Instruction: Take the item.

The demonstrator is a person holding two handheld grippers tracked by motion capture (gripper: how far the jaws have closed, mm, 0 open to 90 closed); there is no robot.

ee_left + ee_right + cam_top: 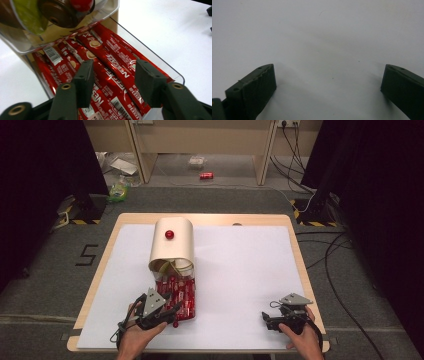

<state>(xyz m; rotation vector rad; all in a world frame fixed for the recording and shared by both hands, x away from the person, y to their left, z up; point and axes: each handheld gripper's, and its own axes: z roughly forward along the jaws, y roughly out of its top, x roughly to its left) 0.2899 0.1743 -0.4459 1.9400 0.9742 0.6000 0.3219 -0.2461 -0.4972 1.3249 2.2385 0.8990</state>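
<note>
A beige dispenser box (172, 245) with a red knob (169, 234) lies on the white sheet. A clear drawer (160, 61) sticks out of its near end, packed with several red Nescafe sachets (110, 65). My left gripper (113, 72) hovers over the drawer's near end (169, 312). Its jaws stand apart with a sachet or two lying between them, and the pads do not press on anything. Above the drawer a clear compartment holds a brown capsule (62, 12), a green capsule (30, 17) and a red one (80, 3). My right gripper (266, 318) rests wide open at the near right, with bare sheet between its jaws (328, 75).
The white sheet (240, 270) covers most of the wooden table (105, 270). Cables, a red can (206, 176) and some litter lie on the floor beyond the table's far edge. Dark curtains hang at both sides.
</note>
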